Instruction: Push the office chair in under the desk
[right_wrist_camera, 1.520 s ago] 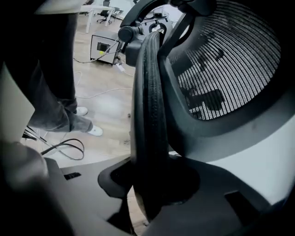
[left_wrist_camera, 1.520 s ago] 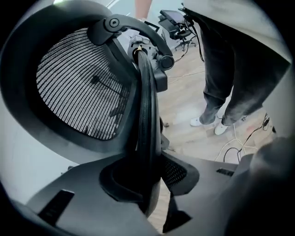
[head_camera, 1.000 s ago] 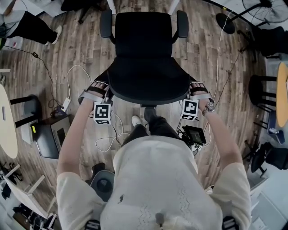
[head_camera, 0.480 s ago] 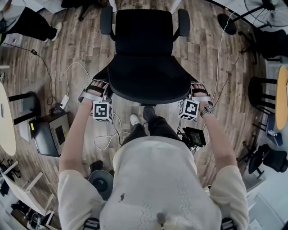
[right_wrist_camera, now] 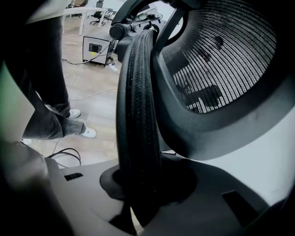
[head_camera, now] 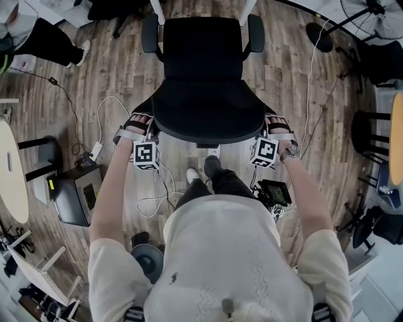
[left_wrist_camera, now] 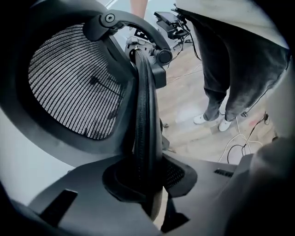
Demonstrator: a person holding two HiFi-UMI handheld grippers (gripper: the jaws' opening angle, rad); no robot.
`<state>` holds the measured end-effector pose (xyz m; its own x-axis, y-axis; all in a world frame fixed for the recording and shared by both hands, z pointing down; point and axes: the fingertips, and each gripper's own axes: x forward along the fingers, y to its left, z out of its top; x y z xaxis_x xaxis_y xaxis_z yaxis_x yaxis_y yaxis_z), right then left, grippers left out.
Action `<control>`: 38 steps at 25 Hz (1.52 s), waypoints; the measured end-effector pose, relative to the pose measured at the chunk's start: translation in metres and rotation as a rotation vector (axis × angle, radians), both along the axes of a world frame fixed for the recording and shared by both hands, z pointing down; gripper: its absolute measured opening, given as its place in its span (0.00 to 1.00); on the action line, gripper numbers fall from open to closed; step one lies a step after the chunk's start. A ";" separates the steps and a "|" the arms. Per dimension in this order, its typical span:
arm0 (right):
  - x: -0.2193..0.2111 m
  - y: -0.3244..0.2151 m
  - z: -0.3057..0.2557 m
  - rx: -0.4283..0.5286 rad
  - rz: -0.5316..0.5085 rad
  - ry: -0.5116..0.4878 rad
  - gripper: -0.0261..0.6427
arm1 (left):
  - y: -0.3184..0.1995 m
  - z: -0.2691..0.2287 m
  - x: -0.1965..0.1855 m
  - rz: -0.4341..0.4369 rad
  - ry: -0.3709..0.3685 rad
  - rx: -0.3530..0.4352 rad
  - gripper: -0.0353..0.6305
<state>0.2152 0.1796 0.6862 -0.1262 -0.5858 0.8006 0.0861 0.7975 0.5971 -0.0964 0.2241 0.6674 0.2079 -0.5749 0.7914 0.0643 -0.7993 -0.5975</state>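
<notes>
The black office chair (head_camera: 201, 56) stands on the wood floor in front of me, seen from above, its mesh backrest (head_camera: 208, 116) nearest me. My left gripper (head_camera: 146, 124) is shut on the backrest's left rim (left_wrist_camera: 145, 115), which runs down between its jaws. My right gripper (head_camera: 268, 124) is shut on the right rim (right_wrist_camera: 138, 106) in the same way. Both sets of jaws have just been closing with the rim between them. In the two gripper views the rim fills the gap at the left gripper (left_wrist_camera: 147, 179) and the right gripper (right_wrist_camera: 138, 184). White desk legs (head_camera: 156, 7) show beyond the chair.
White cables (head_camera: 104, 104) and a power strip (head_camera: 96, 151) lie on the floor at the left. A dark box (head_camera: 75, 195) sits beside them, and a small device (head_camera: 272, 192) by my right leg. Another person (head_camera: 44, 38) is at the far left. Stools (head_camera: 365, 129) stand at the right.
The chair and both grippers have moved forward over the floor, away from my feet. The cables and power strip have slid slightly toward the bottom of the head view.
</notes>
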 end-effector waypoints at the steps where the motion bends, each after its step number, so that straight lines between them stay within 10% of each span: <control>1: 0.002 -0.005 0.000 -0.002 0.000 0.000 0.20 | -0.005 0.000 0.002 -0.002 -0.002 -0.002 0.19; 38: -0.050 -0.101 -0.028 -0.021 0.028 0.000 0.20 | -0.114 -0.019 -0.051 -0.004 -0.042 -0.039 0.19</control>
